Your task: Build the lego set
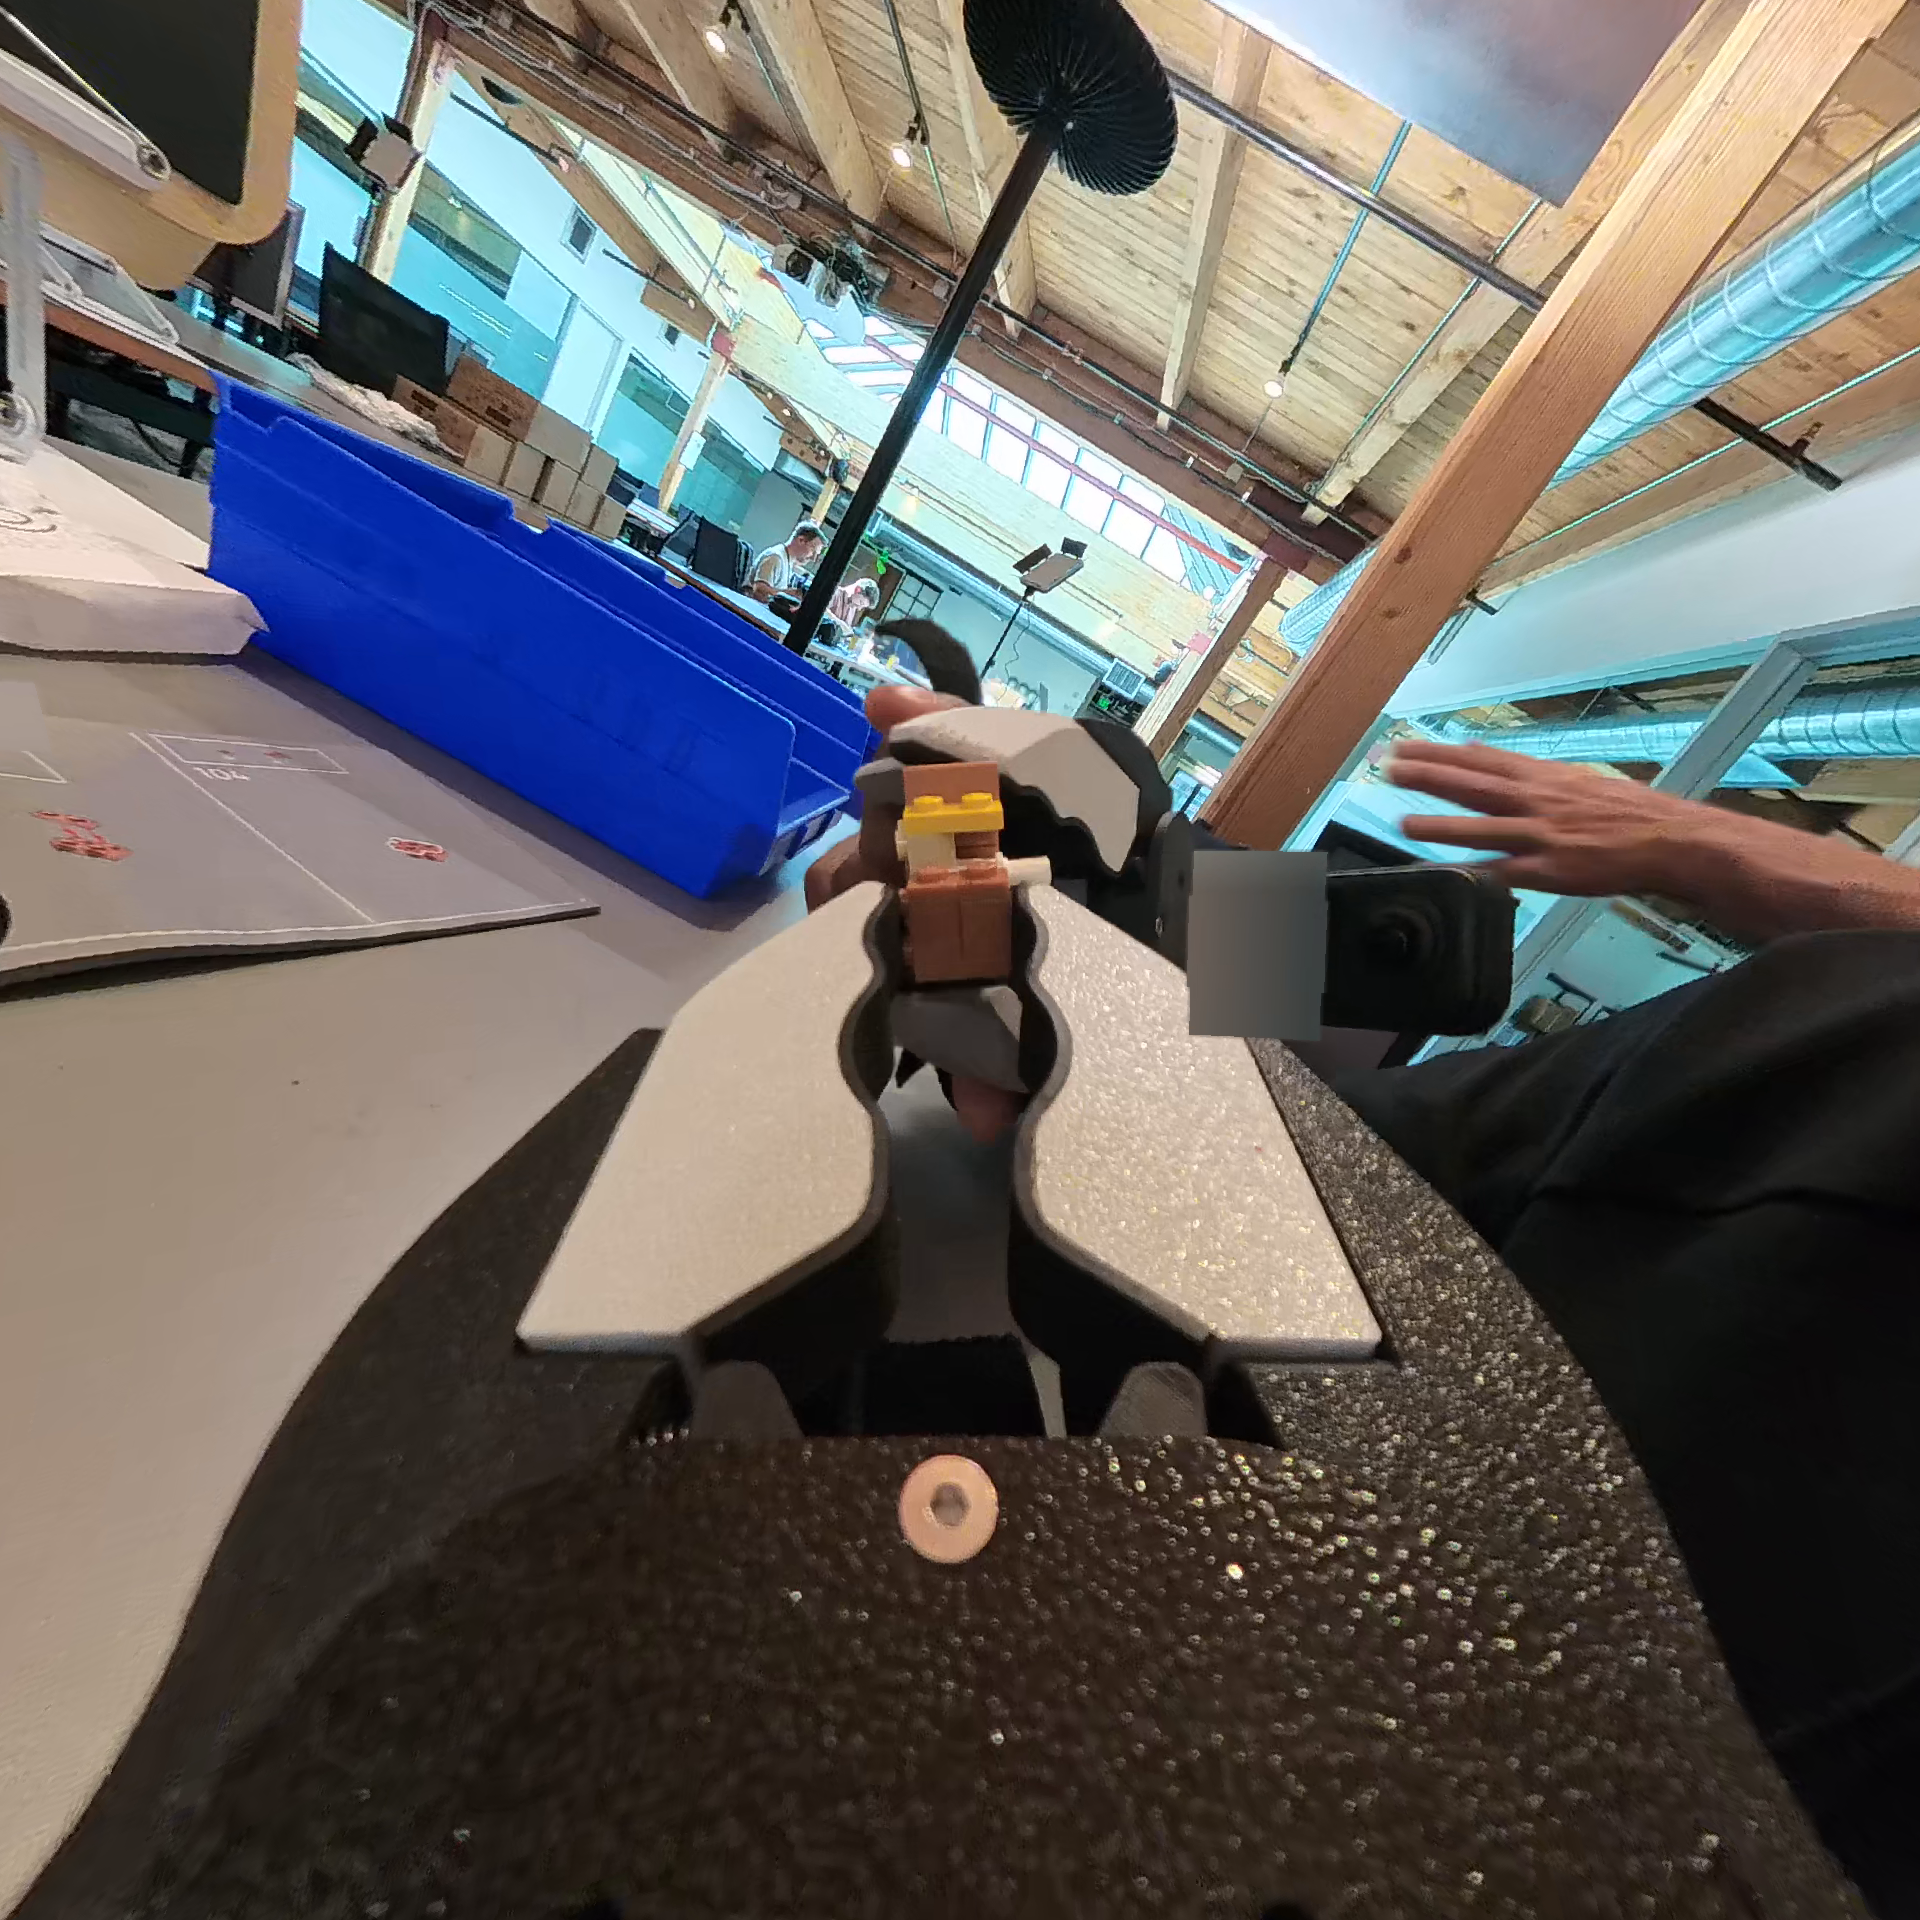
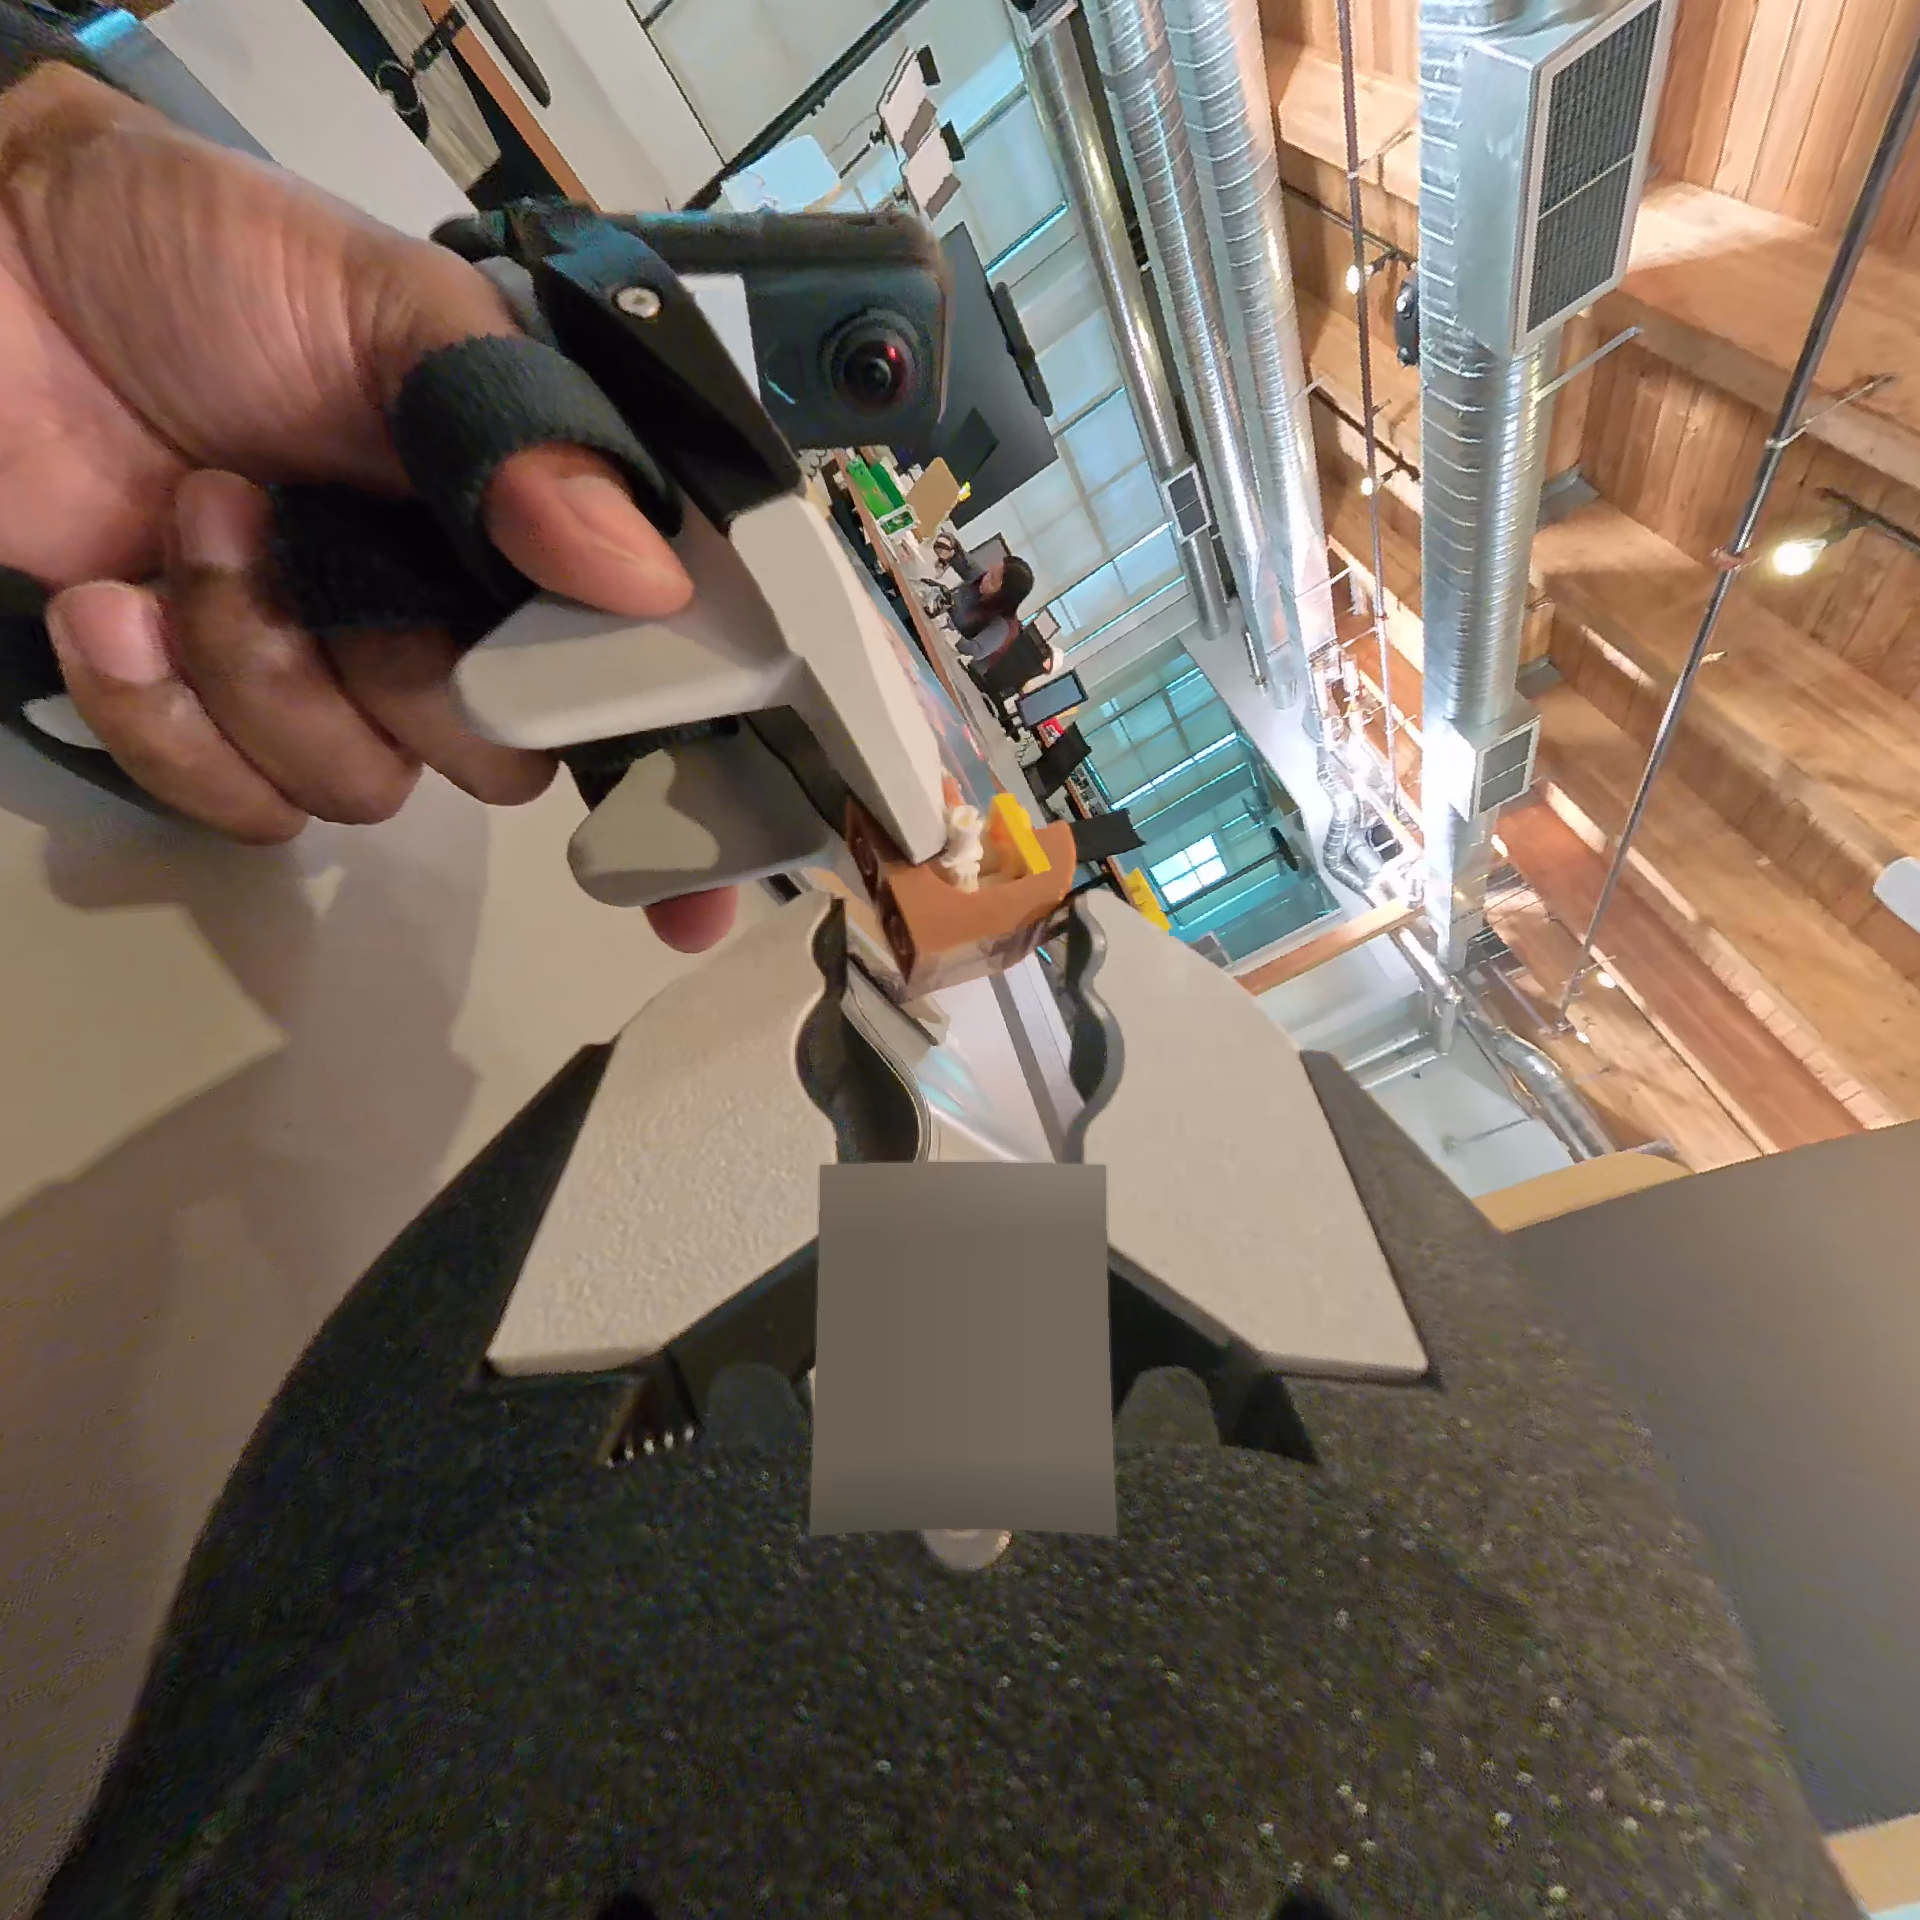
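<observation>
My left gripper is shut on a small brick assembly of brown bricks with a yellow plate and a cream piece, and holds it up in the air. The right gripper's grey fingers stand above and below the assembly. In the right wrist view my right gripper is open. The assembly stands between its fingertips, close to the right pad, with a sliver of space at the left pad. The left gripper's finger comes in from the upper left, worn on a hand.
A blue bin stands on the grey table to the left, next to a grey printed mat and a white pad. A black pole rises behind. The right hand's spread fingers and a wooden post are to the right.
</observation>
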{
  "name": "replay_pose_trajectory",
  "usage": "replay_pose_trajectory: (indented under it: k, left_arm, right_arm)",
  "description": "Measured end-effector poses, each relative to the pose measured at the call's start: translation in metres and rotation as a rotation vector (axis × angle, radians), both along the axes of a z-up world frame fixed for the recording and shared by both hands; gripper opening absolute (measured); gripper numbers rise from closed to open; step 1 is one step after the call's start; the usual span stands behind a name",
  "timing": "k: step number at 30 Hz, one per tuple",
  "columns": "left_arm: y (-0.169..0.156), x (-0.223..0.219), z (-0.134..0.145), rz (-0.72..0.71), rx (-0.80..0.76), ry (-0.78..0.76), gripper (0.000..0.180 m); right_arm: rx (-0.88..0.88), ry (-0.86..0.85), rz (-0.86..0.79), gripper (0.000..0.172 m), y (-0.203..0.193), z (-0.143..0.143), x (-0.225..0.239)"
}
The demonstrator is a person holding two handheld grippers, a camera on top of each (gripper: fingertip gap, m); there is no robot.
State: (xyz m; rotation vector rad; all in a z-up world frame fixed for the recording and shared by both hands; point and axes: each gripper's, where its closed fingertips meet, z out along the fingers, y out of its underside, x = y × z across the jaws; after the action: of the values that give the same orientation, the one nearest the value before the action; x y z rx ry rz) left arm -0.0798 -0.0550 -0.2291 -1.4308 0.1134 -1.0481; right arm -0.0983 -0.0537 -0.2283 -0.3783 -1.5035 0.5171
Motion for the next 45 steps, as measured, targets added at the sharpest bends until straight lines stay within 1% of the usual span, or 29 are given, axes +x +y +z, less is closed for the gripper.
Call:
replay_pose_trajectory:
  k: [5, 8, 10, 20, 26, 30, 35, 38, 40, 43, 45]
  left_arm:
    - [-0.003, 0.001, 0.001, -0.041, -0.011, -0.029, 0.018]
    - [-0.004, 0.003, 0.0, -0.067, -0.02, -0.045, 0.019]
    - [-0.004, 0.003, 0.0, -0.068, -0.024, -0.048, 0.018]
    - [-0.003, 0.002, -0.001, -0.062, -0.029, -0.05, 0.019]
    - [-0.001, 0.001, -0.003, -0.044, -0.033, -0.043, 0.018]
    - [0.0, -0.001, 0.0, -0.012, -0.006, -0.034, 0.019]
    - [0.0, 0.001, 0.0, -0.012, 0.001, -0.02, 0.019]
    - [0.0, 0.005, -0.001, -0.011, 0.007, 0.012, 0.019]
    - [0.0, 0.011, -0.001, -0.014, 0.018, 0.039, 0.019]
    - [0.0, 0.019, -0.001, -0.027, 0.029, 0.054, 0.019]
    - [0.001, 0.024, -0.001, -0.036, 0.03, 0.052, 0.019]
  right_arm:
    - [-0.053, 0.005, 0.048, 0.042, -0.004, 0.004, 0.002]
    - [-0.072, 0.0, 0.083, 0.038, -0.008, 0.003, 0.004]
    - [-0.076, 0.0, 0.089, 0.034, -0.008, 0.004, 0.004]
    - [-0.099, -0.015, 0.102, 0.033, -0.007, 0.003, 0.003]
    - [-0.081, -0.011, 0.075, 0.034, -0.005, 0.002, 0.002]
    - [-0.059, -0.007, 0.05, 0.044, -0.006, 0.0, 0.002]
    - [-0.033, 0.014, -0.057, 0.044, -0.001, -0.004, 0.018]
    - [-0.076, 0.089, -0.114, 0.04, 0.001, 0.003, 0.036]
    - [-0.121, 0.147, -0.144, 0.036, 0.002, 0.013, 0.048]
    - [-0.254, 0.206, -0.14, 0.03, 0.001, 0.024, 0.062]
    - [-0.316, 0.231, -0.129, 0.024, -0.005, 0.024, 0.068]
